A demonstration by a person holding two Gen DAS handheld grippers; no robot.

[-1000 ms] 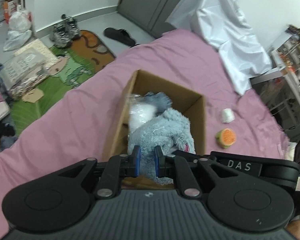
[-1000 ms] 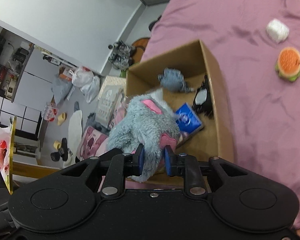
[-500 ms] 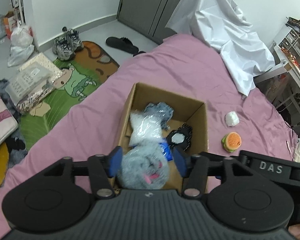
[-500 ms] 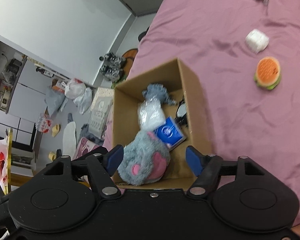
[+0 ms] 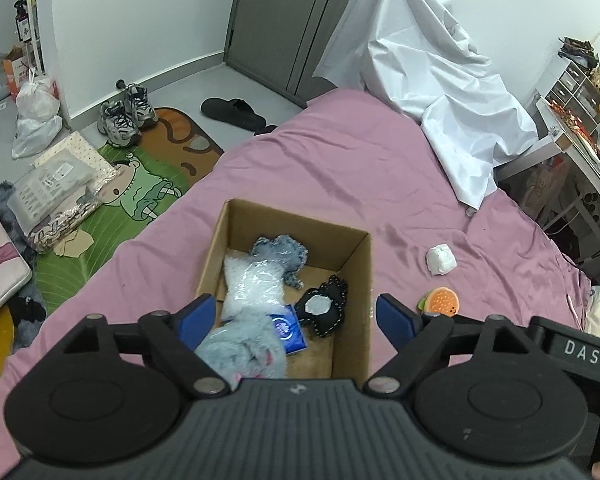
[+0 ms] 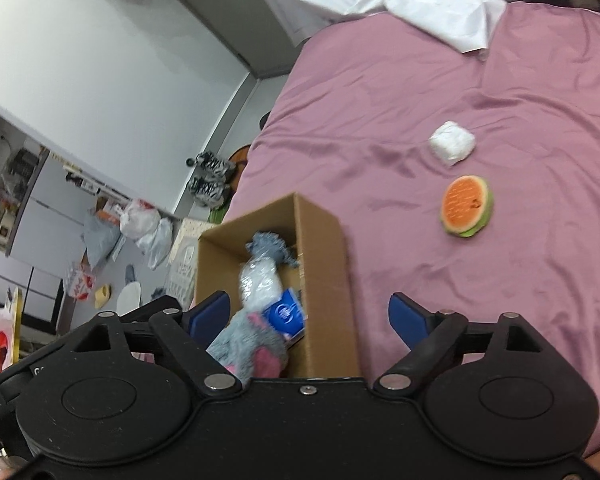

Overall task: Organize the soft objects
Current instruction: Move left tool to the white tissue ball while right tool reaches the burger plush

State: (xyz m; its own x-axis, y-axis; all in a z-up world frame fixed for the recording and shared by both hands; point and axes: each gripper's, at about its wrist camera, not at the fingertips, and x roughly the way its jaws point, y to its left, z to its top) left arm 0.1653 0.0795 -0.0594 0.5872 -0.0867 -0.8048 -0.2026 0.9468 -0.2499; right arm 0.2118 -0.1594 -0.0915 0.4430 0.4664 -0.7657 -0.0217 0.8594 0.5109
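A cardboard box (image 5: pixel 355 280) (image 6: pixel 324 264) stands on the pink bed. Inside lie a grey plush toy (image 5: pixel 240 354) (image 6: pixel 248 350), a clear plastic bag (image 5: pixel 252 286), a blue packet (image 5: pixel 290 330), a black-and-white toy (image 5: pixel 322 310) and a grey-blue rag (image 5: pixel 280 250). An orange burger toy (image 5: pixel 442 302) (image 6: pixel 466 206) and a white wad (image 5: pixel 441 259) (image 6: pixel 452 143) lie on the bed right of the box. My left gripper (image 5: pixel 296 318) and right gripper (image 6: pixel 310 316) are both open and empty above the box's near end.
A white sheet (image 5: pixel 432 64) drapes over the far end of the bed (image 5: pixel 320 160). The floor to the left holds shoes (image 5: pixel 124 116), a slipper (image 5: pixel 232 112), bags and a cartoon mat (image 5: pixel 140 184). A desk with clutter (image 5: pixel 580 120) stands to the right.
Both grippers opened and let go of the grey plush toy, which dropped into the box. Both have risen and pulled back from the box.
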